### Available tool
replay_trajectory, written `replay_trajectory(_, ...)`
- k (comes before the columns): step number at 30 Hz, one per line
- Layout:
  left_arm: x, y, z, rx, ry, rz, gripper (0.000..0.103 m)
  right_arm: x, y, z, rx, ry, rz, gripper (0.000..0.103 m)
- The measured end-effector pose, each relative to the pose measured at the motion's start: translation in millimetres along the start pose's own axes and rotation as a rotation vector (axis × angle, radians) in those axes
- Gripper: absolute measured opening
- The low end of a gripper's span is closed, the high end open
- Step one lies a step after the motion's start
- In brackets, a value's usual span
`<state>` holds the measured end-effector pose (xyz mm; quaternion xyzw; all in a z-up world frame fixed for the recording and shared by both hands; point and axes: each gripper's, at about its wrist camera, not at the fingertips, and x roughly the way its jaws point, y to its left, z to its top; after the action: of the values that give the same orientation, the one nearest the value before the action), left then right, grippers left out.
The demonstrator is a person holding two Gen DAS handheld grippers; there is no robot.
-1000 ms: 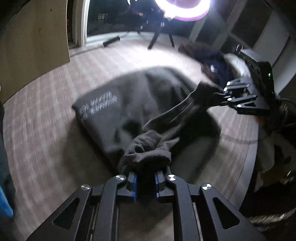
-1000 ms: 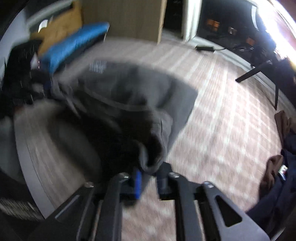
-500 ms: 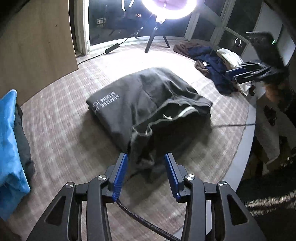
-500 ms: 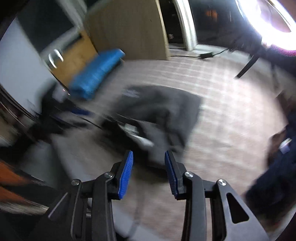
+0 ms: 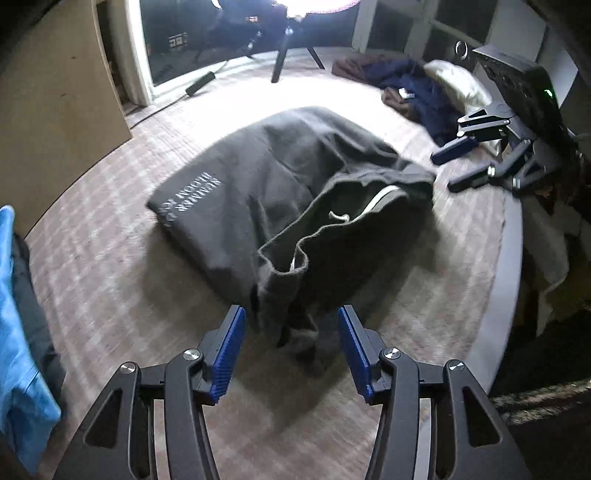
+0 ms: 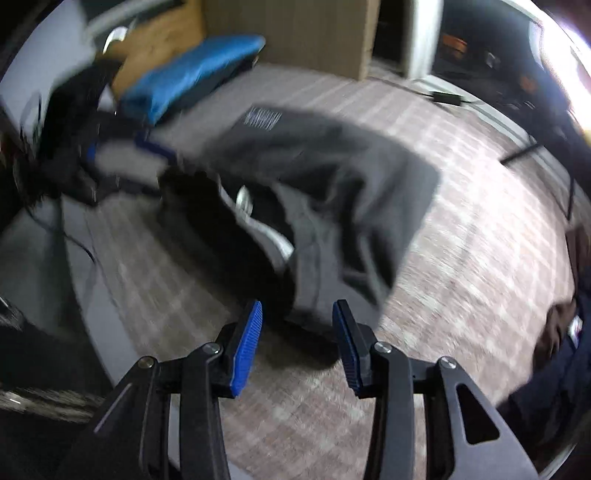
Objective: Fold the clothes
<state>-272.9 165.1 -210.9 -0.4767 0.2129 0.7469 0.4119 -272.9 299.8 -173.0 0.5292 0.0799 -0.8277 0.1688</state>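
- Risk first: the dark grey sweatpants (image 5: 280, 184) lie folded over on the checked rug (image 5: 110, 266), printed hem end away from me, waistband end near both claws; that near end is loose and bunched, so I judge the fold may slump out of line by itself
- I have the left gripper (image 5: 291, 347) released and its jaws are opening; a dangling corner of waistband sits between the blue pads (image 5: 229, 350) but they do not press it; if I pull away low, a pad could snag that corner and drag the top layer back
- my right gripper (image 6: 297, 338) is also released, jaws opening, with the other waistband corner just ahead of its tips and nothing pinched; its view is smeared, so I cannot judge the clearance well; a blind regrasp here could catch one layer only
- the white drawstring (image 5: 340, 216) pokes out of the open waist; a fingertip could hook it and tug the bundle crooked
- the blue folded cloth (image 5: 18, 325) lies off to the left and the heap of unfolded clothes (image 5: 413, 88) at the far right, both apart from the sweatpants; a wide sweep of either arm could disturb them
- glare from the ring light (image 5: 314, 3) washes out the far rug; I may misread the far edge of the fold
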Motion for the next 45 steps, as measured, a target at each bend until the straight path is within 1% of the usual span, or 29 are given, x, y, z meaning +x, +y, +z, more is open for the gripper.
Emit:
replay_trajectory(1, 3, 0, 1, 0.002, -0.002, 0.003, 0.047, 7, 5, 1, -0.038, 0.010, -0.032, 0.040)
replay_trajectory(3, 6, -1, 4, 0.010, -0.014, 0.003, 0.036, 17, 11, 2, -0.099, 0.015, -0.083, 0.040)
replay_trajectory(4, 5, -2, 4, 0.020, -0.023, -0.002, 0.022, 20, 10, 2, -0.112, 0.019, -0.096, 0.039)
replay_trajectory(5, 1, -2, 5, 0.030, -0.035, -0.007, 0.013, 24, 7, 3, -0.109, 0.035, -0.105, 0.039)
replay_trajectory(6, -2, -3, 5, 0.039, -0.047, -0.011, 0.013, 24, 1, 5, -0.087, 0.041, -0.095, 0.028)
replay_trajectory(7, -5, -4, 6, 0.049, -0.060, -0.016, 0.012, 25, -5, 6, -0.063, 0.046, -0.084, 0.006)
replay_trajectory(8, -9, -5, 6, 0.058, -0.070, -0.022, 0.011, 25, -10, 7, -0.040, 0.050, -0.073, 0.005)
replay_trajectory(11, -22, -24, -3, 0.163, -0.079, -0.062, 0.012, 8, -21, 1, -0.026, 0.044, -0.038, 0.005)
replay_trajectory(12, -21, -31, -9, 0.208, -0.061, -0.064, 0.014, 3, -24, -1, -0.022, 0.042, -0.026, 0.005)
replay_trajectory(14, -9, -43, -24, 0.282, 0.019, -0.044, 0.019, 5, -31, -9, -0.015, 0.099, 0.017, 0.008)
replay_trajectory(16, 2, -46, -36, 0.308, 0.105, -0.029, 0.024, 6, -32, -11, -0.027, 0.132, 0.000, 0.023)
replay_trajectory(17, 1, -45, -40, 0.312, 0.119, -0.015, 0.024, -1, -32, -10, -0.031, 0.117, -0.012, 0.027)
replay_trajectory(18, -3, -42, -41, 0.300, 0.116, -0.014, 0.024, -8, -32, -9, -0.035, 0.100, -0.024, 0.030)
replay_trajectory(19, -13, -36, -38, 0.271, 0.092, -0.026, 0.027, -17, -34, -7, -0.029, 0.075, -0.007, 0.031)
replay_trajectory(22, -39, -18, -28, 0.185, 0.017, -0.054, 0.044, -42, -46, 0, 0.069, -0.011, 0.102, 0.031)
replay_trajectory(25, -42, 2, -9, 0.088, -0.048, -0.052, 0.043, -45, -43, 7, 0.121, -0.069, 0.135, 0.031)
replay_trajectory(27, -33, 2, -1, 0.069, -0.065, -0.077, 0.042, -34, -46, 10, 0.132, -0.045, 0.155, 0.031)
replay_trajectory(28, -25, 0, 1, 0.072, -0.070, -0.090, 0.042, -29, -44, 7, 0.138, -0.038, 0.142, 0.031)
replay_trajectory(29, -14, -3, 0, 0.080, -0.051, -0.098, 0.044, -23, -43, 3, 0.143, -0.031, 0.128, 0.031)
replay_trajectory(30, 2, -6, -6, 0.094, -0.009, -0.102, 0.044, -9, -44, 3, 0.145, -0.001, 0.106, 0.031)
replay_trajectory(31, 12, -6, -11, 0.097, 0.022, -0.105, 0.042, 5, -45, 2, 0.146, 0.030, 0.083, 0.031)
replay_trajectory(32, 16, -3, -16, 0.090, 0.042, -0.107, 0.041, 21, -44, -5, 0.129, 0.108, 0.081, 0.031)
replay_trajectory(33, 20, -1, -22, 0.083, 0.061, -0.109, 0.041, 25, -43, -12, 0.117, 0.148, 0.081, 0.031)
replay_trajectory(34, 18, 2, -24, 0.064, 0.070, -0.123, 0.041, 21, -43, -18, 0.109, 0.149, 0.084, 0.031)
replay_trajectory(37, -11, 15, -13, -0.007, 0.005, -0.161, 0.043, -18, -62, -20, 0.187, 0.040, 0.201, 0.031)
replay_trajectory(38, -21, 19, -7, -0.014, -0.032, -0.167, 0.044, -32, -74, -14, 0.231, -0.027, 0.218, 0.031)
replay_trajectory(39, -26, 24, 0, -0.024, -0.061, -0.157, 0.045, -40, -86, -7, 0.264, -0.069, 0.203, 0.031)
replay_trajectory(42, -27, 43, 27, -0.066, -0.125, -0.080, 0.045, -37, -104, 19, 0.290, -0.121, 0.134, 0.031)
replay_trajectory(45, -9, 65, 45, -0.125, -0.165, -0.053, 0.045, -15, -107, 45, 0.284, -0.138, 0.153, 0.031)
